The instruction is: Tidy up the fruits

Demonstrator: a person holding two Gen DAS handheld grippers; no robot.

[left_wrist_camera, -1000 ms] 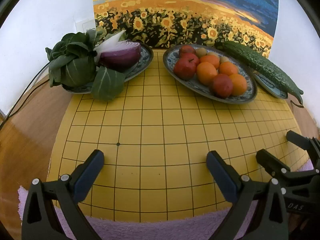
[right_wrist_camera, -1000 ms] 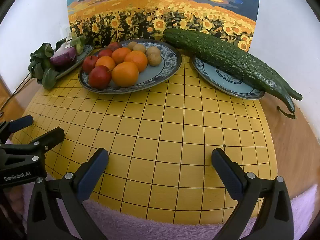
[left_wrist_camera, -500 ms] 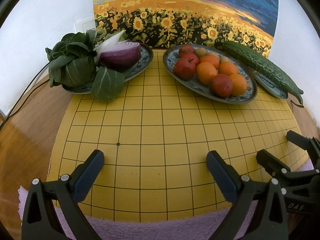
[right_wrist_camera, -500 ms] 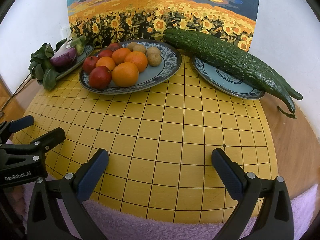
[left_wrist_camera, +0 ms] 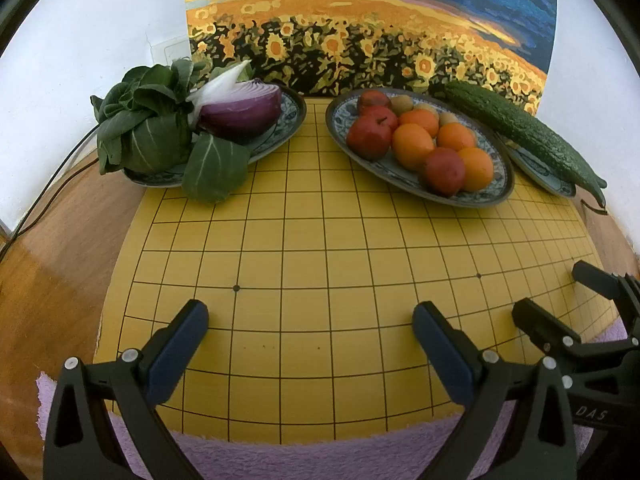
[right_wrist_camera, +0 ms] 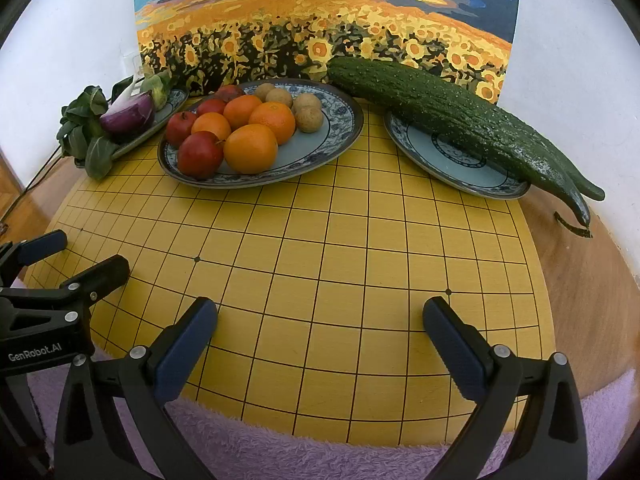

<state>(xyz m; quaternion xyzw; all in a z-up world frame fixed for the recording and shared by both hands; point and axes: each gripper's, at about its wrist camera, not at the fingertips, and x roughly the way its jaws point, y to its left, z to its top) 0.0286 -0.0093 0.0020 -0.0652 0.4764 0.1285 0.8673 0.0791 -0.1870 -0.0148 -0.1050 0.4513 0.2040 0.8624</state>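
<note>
The painting [right_wrist_camera: 324, 12] runs off the frame at 12 o'clock in both views. Piled fruit hides much of the oval plate [left_wrist_camera: 492, 196], and greens [left_wrist_camera: 144, 132] cover the vegetable plate's [left_wrist_camera: 292, 116] 9 o'clock end.

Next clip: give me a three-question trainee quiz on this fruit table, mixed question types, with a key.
1. True or false: the left gripper and the right gripper are both open and hold nothing.
2. Multiple choice: the long bumpy green cucumber lies across A) the yellow grid board, B) the small blue-patterned plate, C) the purple towel.
3. Fill in: the halved purple onion shares its plate with leafy ____.

Key
1. True.
2. B.
3. Greens. The round oranges and red apples sit on the large oval blue-rimmed dish.
</note>
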